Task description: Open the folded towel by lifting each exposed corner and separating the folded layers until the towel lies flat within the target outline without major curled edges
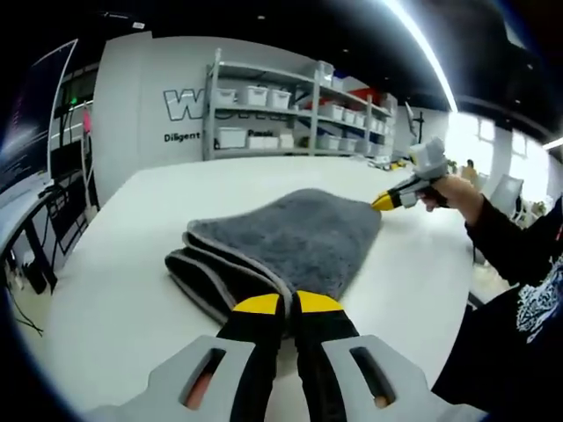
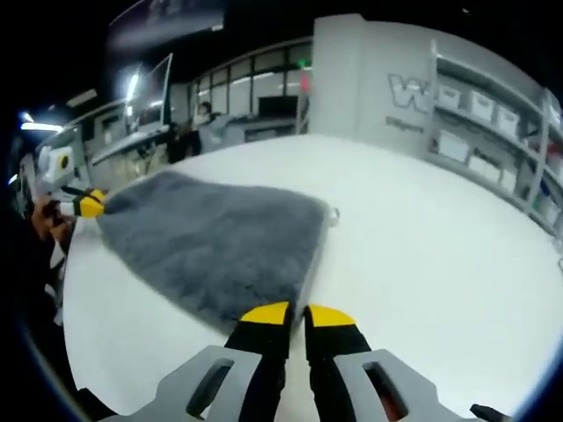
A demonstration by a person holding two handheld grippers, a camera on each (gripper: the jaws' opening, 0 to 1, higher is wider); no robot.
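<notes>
Evidently both ends are pinned for unfolding: the left hand-held gripper [image 1: 288, 305] and right hand-held gripper [image 2: 297, 315], each pressed together, pinch opposite corners of the grey towel [image 1: 290, 236] on the white desk [image 1: 123, 264].

Grey plush towel [image 1: 295, 237], folded in stacked layers with pale-edged folds nearest, lying on the white table [image 1: 132, 264].

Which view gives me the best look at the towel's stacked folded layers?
The left gripper view: the gray towel shows its stacked folded edges at the near left, beside the left gripper. The right gripper view shows only the towel's fuzzy top surface, with no layers visible, and the right gripper at its near edge.
</notes>
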